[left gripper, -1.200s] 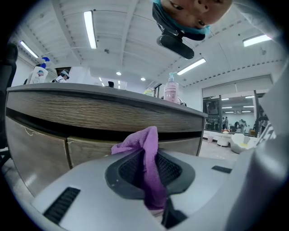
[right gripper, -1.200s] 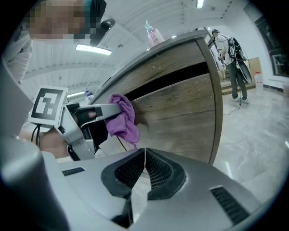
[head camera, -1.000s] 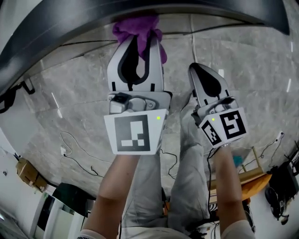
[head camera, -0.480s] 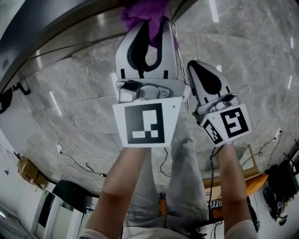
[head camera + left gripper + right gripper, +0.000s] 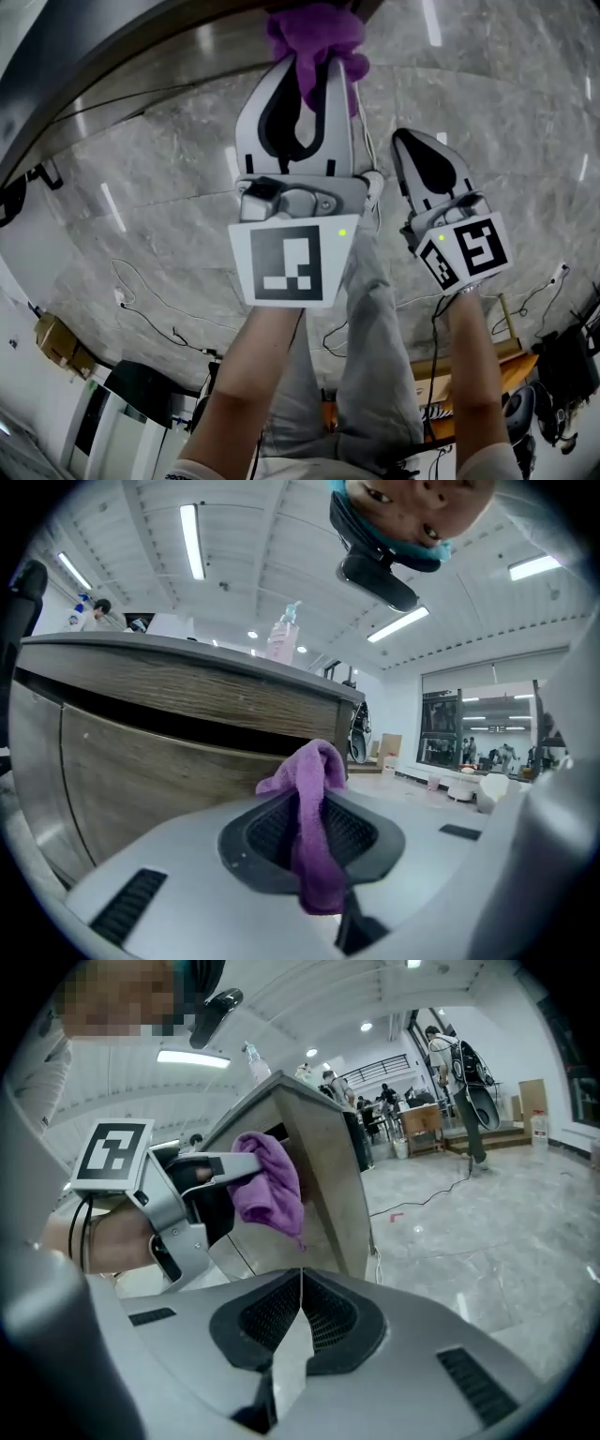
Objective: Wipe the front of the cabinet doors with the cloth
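Note:
A purple cloth [image 5: 314,37] is pinched in my left gripper [image 5: 305,89], which is shut on it. In the left gripper view the purple cloth [image 5: 309,827] bunches out past the jaw tips, close to the wood-grain cabinet front [image 5: 159,771]. From the right gripper view the cloth [image 5: 269,1185] lies against the cabinet's door face near its corner [image 5: 323,1185]. My right gripper [image 5: 433,169] hangs beside the left one, shut and empty, jaws touching. It points at the cabinet from a short distance [image 5: 300,1283].
The cabinet's dark countertop edge [image 5: 112,56] runs across the top left of the head view. A pink bottle [image 5: 281,635] stands on the counter. Grey marble floor [image 5: 141,216] with cables lies below, and the person's legs [image 5: 375,356] stand under the grippers. People and furniture fill the far room.
My left gripper has carried the cloth rightward along the cabinet front and slightly lower in view. The right gripper shifted a little right with it.

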`<state>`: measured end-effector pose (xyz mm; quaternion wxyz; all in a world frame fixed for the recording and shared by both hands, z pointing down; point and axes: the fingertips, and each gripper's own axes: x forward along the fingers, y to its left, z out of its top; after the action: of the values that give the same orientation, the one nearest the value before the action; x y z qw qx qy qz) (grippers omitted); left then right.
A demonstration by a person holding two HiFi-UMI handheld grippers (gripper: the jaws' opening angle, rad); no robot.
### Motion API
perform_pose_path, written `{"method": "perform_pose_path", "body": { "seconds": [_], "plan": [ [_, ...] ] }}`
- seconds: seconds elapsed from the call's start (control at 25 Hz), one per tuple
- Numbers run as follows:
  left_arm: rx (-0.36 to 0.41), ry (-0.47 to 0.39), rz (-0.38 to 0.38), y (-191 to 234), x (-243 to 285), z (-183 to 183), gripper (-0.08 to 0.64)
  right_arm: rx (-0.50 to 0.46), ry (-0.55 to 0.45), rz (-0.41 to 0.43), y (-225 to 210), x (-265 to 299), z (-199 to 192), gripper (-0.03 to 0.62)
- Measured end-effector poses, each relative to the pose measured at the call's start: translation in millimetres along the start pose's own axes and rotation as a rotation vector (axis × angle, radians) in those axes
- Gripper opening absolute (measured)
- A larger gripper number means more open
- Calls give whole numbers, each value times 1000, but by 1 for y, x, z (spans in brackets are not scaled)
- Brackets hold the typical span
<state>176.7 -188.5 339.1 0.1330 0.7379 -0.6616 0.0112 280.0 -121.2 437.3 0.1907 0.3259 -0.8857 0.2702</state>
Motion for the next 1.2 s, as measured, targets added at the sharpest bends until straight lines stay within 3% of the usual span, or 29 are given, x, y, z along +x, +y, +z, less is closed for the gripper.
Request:
{"method": "perform_pose_path", "body": {
  "seconds": [0.28,0.76,1.0,1.2],
  "plan": [
    [-1,55,134,101,-58,-13,58,9,-14,25,59,49,6,29],
    [32,58,324,265,-115,0,58,-50,-54,167,193,137,48,29],
    [70,82,340,292,-110,-10,58,-70,-87,220,223,154,72,29],
    [85,94,310,270,-90,-24,58,-58,-99,213,206,145,74,29]
  ]
}}
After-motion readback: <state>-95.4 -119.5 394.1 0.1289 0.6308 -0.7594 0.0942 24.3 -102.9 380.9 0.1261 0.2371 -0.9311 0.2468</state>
